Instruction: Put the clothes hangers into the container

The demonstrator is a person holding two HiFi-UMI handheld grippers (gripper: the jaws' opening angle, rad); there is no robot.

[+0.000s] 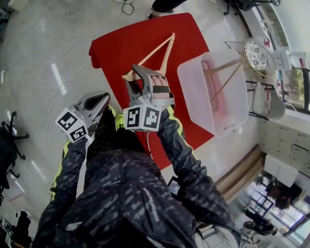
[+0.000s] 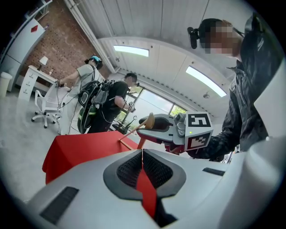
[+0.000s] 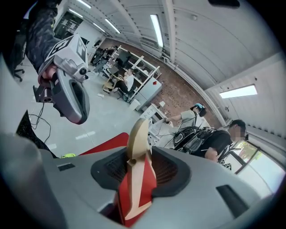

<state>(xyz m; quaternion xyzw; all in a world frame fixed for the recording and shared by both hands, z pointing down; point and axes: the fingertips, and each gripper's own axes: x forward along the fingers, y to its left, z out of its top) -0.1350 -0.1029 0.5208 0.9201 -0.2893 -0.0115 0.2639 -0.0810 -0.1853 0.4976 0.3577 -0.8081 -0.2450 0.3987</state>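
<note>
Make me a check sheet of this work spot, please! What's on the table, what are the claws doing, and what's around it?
Surface: red table, holding only the job's things.
Job's things: one wooden hanger is held above the table. A second hanger lies in the clear container at the table's right edge.
Clutter: nothing seen.
Grippers: right claw is shut on the hanger. Left claw is shut and empty, beside the right one.
Cables: a black cable lies on the floor beyond the table.
Surroundings: a chair stands right of the container, and people are working farther off.
</note>
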